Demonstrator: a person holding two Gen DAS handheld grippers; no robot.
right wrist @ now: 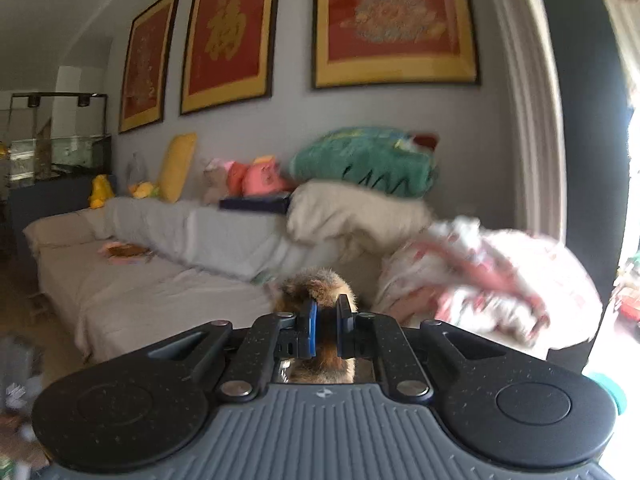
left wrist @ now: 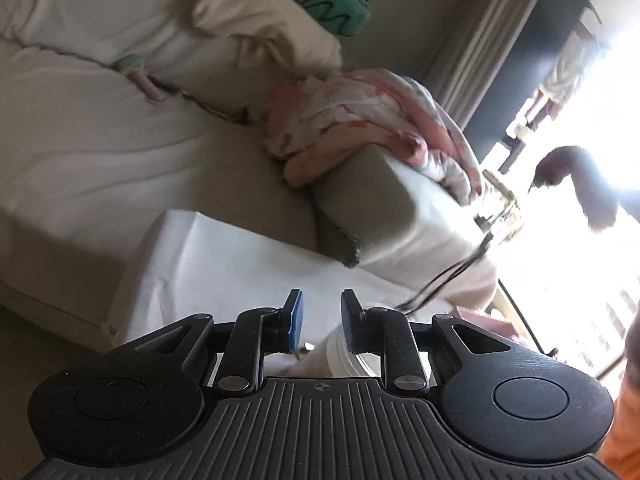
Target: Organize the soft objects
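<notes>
left gripper (left wrist: 322, 322) jaws parted, empty, above a white-covered sofa (left wrist: 100, 148) with a blurred, perhaps pink-patterned blanket (left wrist: 360, 116).

The left gripper (left wrist: 322, 322) points forward and slightly downward. Its two black fingers, tipped with blue pads (left wrist: 295, 320), stand a modest gap apart, with nothing pressed between them. The right gripper (right wrist: 325, 316) points nearly level. Its blue-padded fingers (right wrist: 311, 326) are drawn close together, clamped on a tuft of brown furry plush toy (right wrist: 320, 284) that bulges above and below the pads. An orange sleeve (left wrist: 622, 432) shows at the lower right edge of the left wrist view.
</notes>
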